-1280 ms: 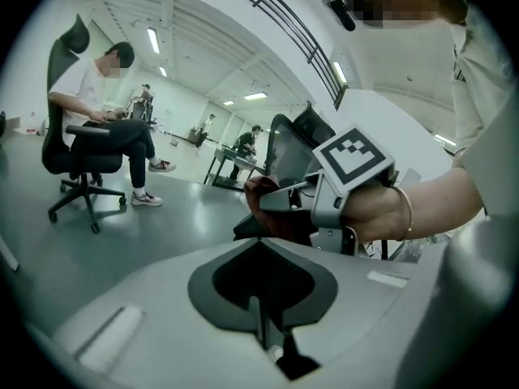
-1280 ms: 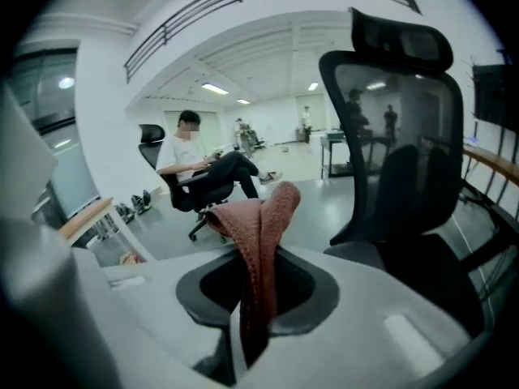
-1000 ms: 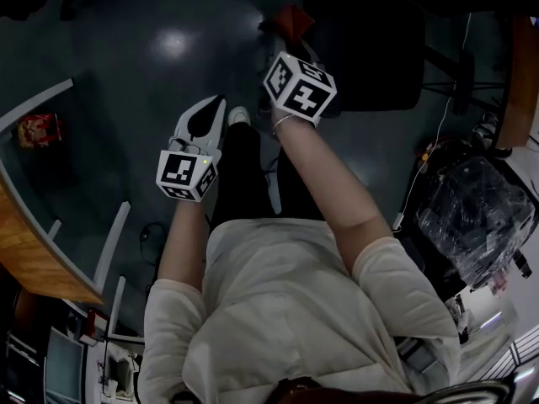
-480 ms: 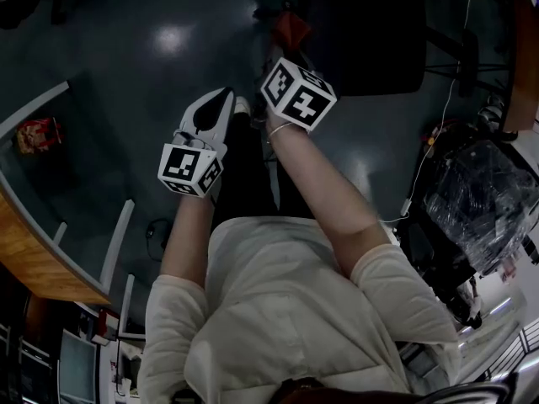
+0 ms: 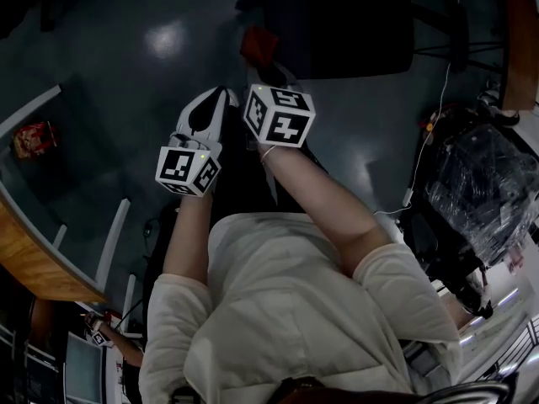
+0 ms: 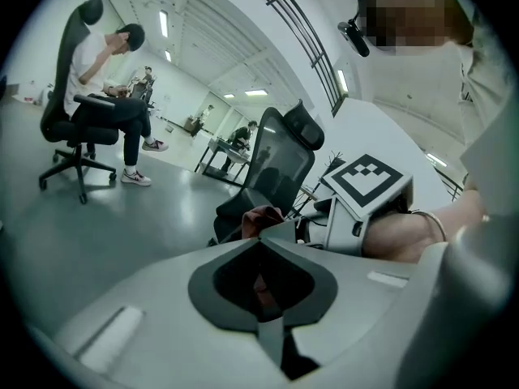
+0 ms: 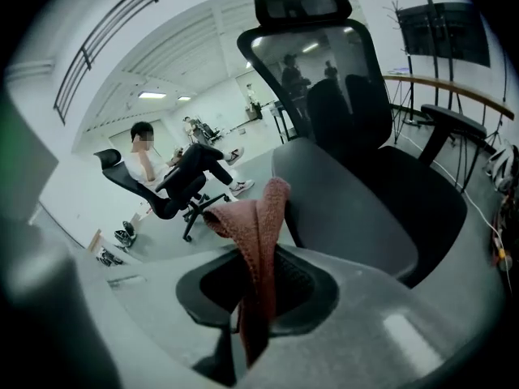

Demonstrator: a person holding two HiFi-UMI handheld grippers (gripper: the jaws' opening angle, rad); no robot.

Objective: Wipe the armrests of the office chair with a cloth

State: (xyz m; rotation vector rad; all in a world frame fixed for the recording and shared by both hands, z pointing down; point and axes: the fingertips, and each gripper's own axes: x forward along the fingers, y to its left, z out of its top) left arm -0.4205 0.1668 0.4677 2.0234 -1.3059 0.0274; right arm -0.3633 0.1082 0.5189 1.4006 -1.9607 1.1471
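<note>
With your right gripper (image 7: pixel 247 335) pinching the limp, lightweight red cloth (image 7: pixel 258 221) at its fold before the office chair (image 7: pixel 357 209), and your left gripper (image 6: pixel 272 335) pressed together empty, expect draping over the armrest (image 7: pixel 454 124).

In the head view the chair (image 5: pixel 337 23) fills the upper centre, with the cloth (image 5: pixel 258 45) at its left edge. The right gripper (image 5: pixel 268 78) sits just below the cloth, and the left gripper (image 5: pixel 217 99) is just left of it. A desk (image 5: pixel 34 259) runs along the lower left edge. In the right gripper view the cloth is pinched between the jaws at lower centre. The chair's seat lies behind it, with an armrest (image 7: pixel 454 124) at far right and a seated person (image 7: pixel 146 164) at left, well behind.
</note>
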